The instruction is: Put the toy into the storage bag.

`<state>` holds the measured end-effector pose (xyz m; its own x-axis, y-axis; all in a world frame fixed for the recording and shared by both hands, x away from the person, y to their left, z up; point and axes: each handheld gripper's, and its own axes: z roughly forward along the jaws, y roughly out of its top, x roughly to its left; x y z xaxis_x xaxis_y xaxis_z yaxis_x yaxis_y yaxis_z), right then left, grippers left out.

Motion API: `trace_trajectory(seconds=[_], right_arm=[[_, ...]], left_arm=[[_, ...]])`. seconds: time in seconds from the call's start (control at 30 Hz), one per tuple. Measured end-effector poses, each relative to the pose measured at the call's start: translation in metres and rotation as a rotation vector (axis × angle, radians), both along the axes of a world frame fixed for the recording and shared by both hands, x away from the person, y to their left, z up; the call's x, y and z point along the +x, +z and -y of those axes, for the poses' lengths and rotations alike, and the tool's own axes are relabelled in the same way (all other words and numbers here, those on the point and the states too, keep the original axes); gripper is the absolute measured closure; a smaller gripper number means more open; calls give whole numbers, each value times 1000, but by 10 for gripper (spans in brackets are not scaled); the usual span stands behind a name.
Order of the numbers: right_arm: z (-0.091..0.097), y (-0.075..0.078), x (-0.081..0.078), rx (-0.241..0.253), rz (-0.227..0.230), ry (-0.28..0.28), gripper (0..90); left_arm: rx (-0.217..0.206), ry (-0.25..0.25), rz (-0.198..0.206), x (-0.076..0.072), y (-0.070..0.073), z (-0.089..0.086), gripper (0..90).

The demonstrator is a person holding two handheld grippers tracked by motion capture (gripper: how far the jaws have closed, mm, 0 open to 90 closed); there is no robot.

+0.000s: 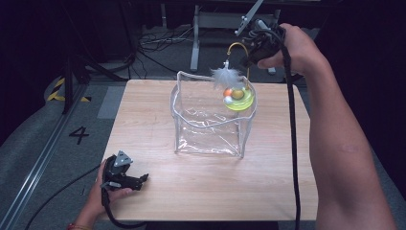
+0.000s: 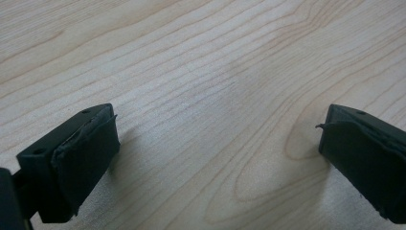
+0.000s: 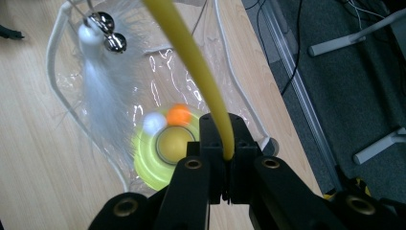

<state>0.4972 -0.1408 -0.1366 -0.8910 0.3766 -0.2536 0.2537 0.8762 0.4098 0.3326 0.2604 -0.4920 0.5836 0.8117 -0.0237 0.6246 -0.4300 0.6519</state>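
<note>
right gripper at one o'clock of the table pinches one yellow wand, hanging one white feather, two silver bells and one green disc toy over one clear bag. left gripper, at seven o'clock, rests wide open on the wood.

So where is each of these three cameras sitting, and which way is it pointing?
High view: above the person's side, looking forward and down on the wooden table; both forearms and grippers show.
Left gripper view: rides the left gripper, facing bare tabletop; its open jaws show.
Right gripper view: rides the right gripper, looking down into the clear bag; jaws clamp the yellow wand.
High and right views share the feather toy.
</note>
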Motion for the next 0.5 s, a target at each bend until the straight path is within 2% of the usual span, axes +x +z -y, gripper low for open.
trace_trajectory(seconds=[0.07,0.33,0.5], right_arm=[[-3,-3,2,-8,1,-3,883],[-6,-18,9,11,-17,-2,883],[-9,-34,11,10,-26,3,883]], left_arm=[[-1,-1,0,0,0,0,3],[0,-2,0,0,0,0,2],[0,-1,0,0,0,0,2]])
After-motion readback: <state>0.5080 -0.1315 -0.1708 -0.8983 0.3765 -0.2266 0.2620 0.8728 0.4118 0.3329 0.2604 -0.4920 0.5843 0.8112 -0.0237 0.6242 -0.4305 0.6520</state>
